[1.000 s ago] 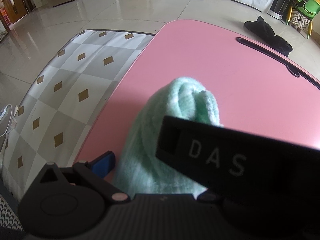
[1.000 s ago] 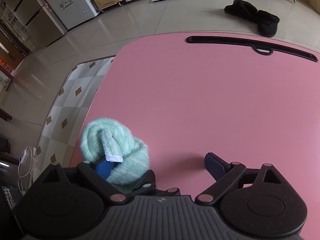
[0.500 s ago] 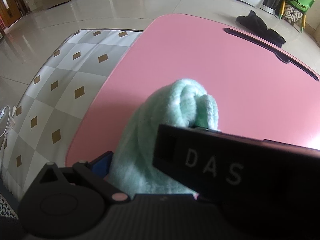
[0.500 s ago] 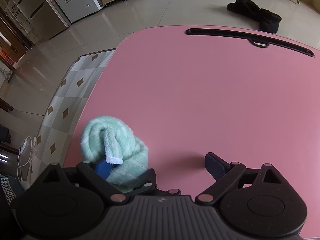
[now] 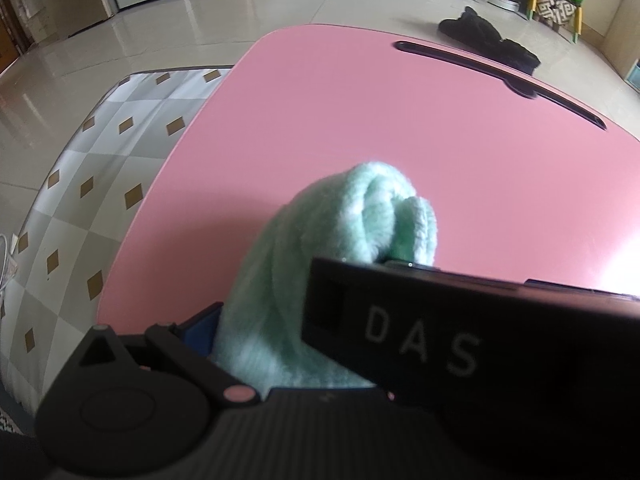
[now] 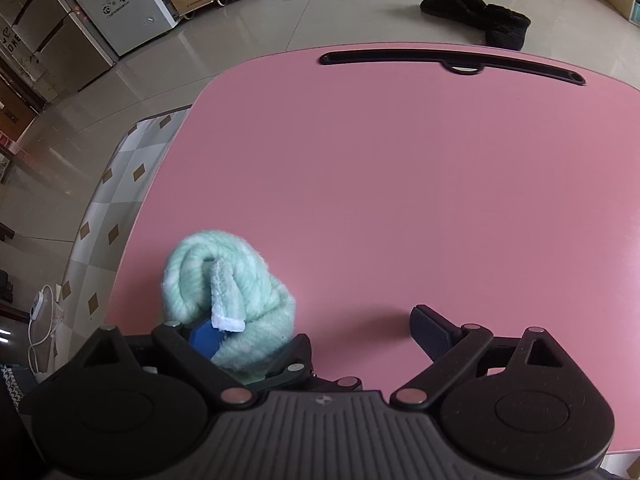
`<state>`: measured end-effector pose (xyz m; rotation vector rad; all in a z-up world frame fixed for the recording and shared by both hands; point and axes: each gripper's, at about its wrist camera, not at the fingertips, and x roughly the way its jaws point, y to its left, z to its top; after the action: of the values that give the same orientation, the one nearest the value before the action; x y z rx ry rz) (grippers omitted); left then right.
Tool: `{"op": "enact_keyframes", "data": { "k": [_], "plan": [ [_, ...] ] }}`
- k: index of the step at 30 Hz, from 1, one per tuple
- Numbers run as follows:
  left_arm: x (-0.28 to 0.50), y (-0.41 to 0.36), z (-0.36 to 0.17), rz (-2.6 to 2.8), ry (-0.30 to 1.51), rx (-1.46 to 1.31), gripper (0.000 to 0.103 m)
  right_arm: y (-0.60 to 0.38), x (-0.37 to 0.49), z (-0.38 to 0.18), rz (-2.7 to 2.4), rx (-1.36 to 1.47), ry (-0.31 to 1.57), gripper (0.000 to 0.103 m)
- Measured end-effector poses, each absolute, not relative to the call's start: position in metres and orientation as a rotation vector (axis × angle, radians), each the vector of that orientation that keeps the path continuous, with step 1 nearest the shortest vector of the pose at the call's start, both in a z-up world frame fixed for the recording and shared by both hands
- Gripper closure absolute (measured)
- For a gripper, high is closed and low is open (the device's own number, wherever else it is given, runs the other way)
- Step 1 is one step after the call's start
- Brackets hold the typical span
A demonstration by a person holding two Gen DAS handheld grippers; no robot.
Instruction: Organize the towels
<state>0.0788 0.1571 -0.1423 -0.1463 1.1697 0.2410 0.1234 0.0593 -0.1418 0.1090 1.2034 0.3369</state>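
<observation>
so the right gripper [image 6: 316, 330] has its jaws spread and opening a little wider, with nothing pressed between them: bare pink table top lies in the gap, and its blue left pad [image 6: 206, 336] merely touches the side of the mint towel [image 6: 228, 284]. the left gripper [image 5: 304, 344] is the one doing the holding. in its own view the towel bundle fills the space from its blue pad [image 5: 200, 326] across to where the other finger should be, but the right gripper's black body marked "das" [image 5: 460, 344] covers that side, so the far pad is hidden; from the way the cloth stands bunched up out of the jaws i judge it clamped on the towel.

taking the pink table [image 6: 400, 180] as landmark, the towel sits rolled into a loose knot at the table's near left corner, just inside the edge that borders the checked mat [image 6: 108, 216]. the black slot [image 6: 448, 60] lies along the far edge, and dark slippers [image 6: 476, 12] sit on the floor beyond it.

against the frame a second back, the right jaws have parted slightly, and both views show more of the table's far edge and left rim, so the pair has drifted a bit across the table. the towel's shape looks unchanged. my reading: the right side is letting go, leaving the bundle to the left, with tidy folding not yet done.
</observation>
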Motion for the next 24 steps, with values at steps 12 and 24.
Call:
{"op": "enact_keyframes", "data": {
  "k": [12, 24],
  "plan": [
    [0.079, 0.132, -0.142, 0.176, 1.177, -0.107, 0.000, 0.035, 0.119, -0.143, 0.292, 0.136, 1.207, 0.008],
    [0.085, 0.115, -0.143, 0.150, 1.168, -0.089, 0.000, 0.015, 0.116, -0.142, 0.243, 0.182, 1.180, 0.008]
  ]
}}
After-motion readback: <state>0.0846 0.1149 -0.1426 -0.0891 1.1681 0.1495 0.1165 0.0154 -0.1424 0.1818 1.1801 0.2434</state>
